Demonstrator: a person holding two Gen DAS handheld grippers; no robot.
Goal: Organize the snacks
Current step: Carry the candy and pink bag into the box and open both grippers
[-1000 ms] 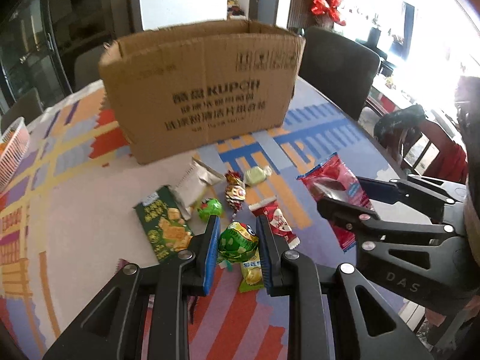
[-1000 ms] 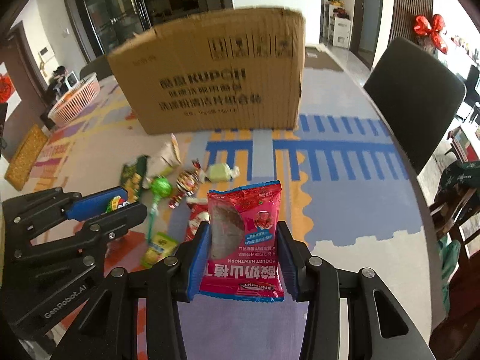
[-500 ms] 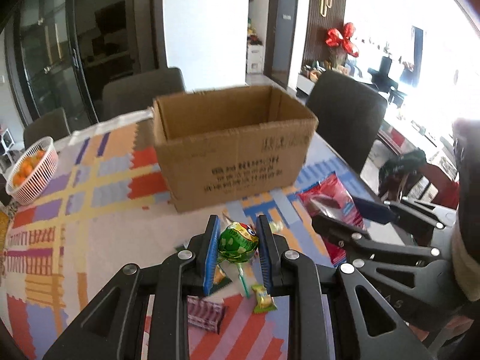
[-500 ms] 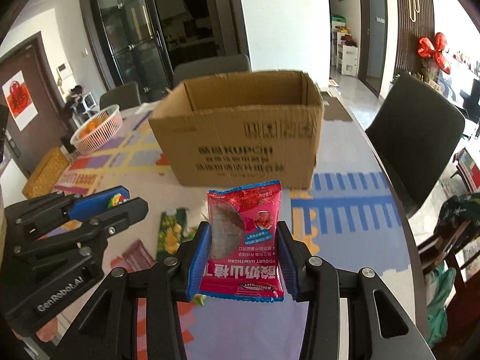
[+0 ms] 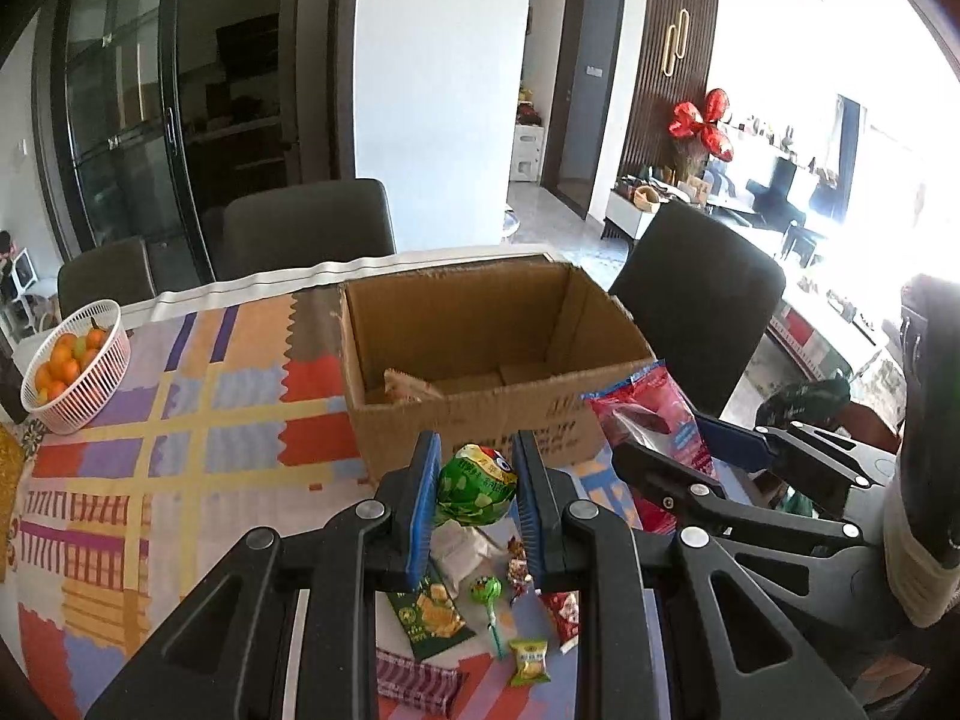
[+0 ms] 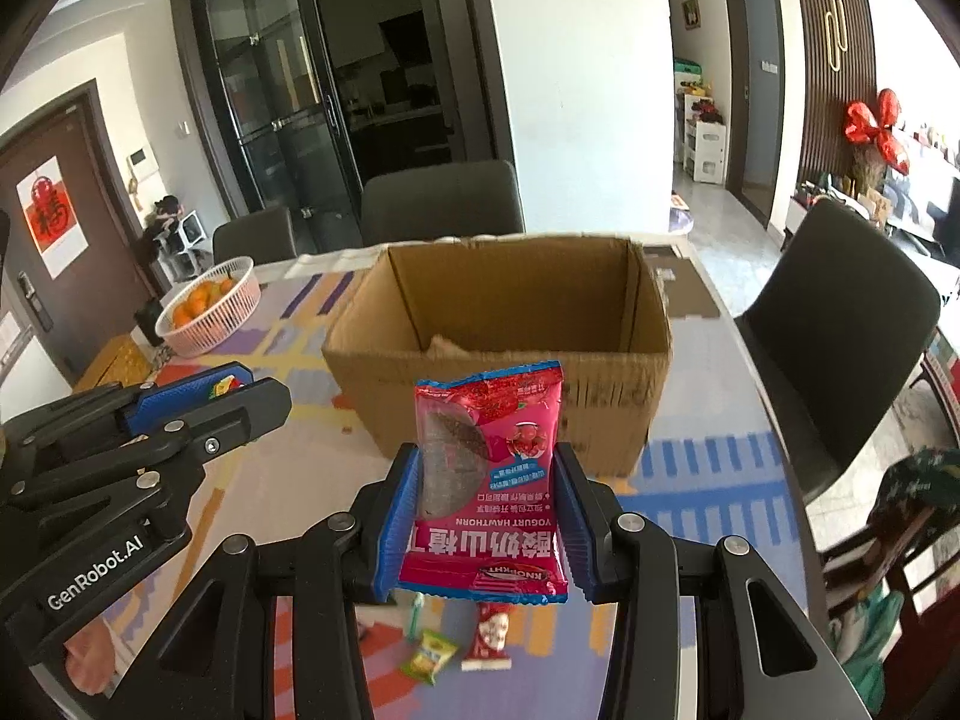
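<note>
Snacks are gripped above the table: a green lollipop (image 5: 476,485) by the left gripper (image 5: 474,501), a red hawthorn packet (image 6: 487,483) by the right gripper (image 6: 485,525), before the cardboard box (image 6: 504,360).

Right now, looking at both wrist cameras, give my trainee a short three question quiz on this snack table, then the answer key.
1. True or false: the open brown cardboard box already holds at least one snack.
2. Which gripper is shut on the red yogurt hawthorn packet? A) left gripper B) right gripper
3. Fill in: the white plastic mesh basket on the patterned tablecloth holds small ____ fruit.

Key
1. True: a tan wrapper lies inside it.
2. B; the left one grips the round green foil lollipop.
3. Orange.
</note>
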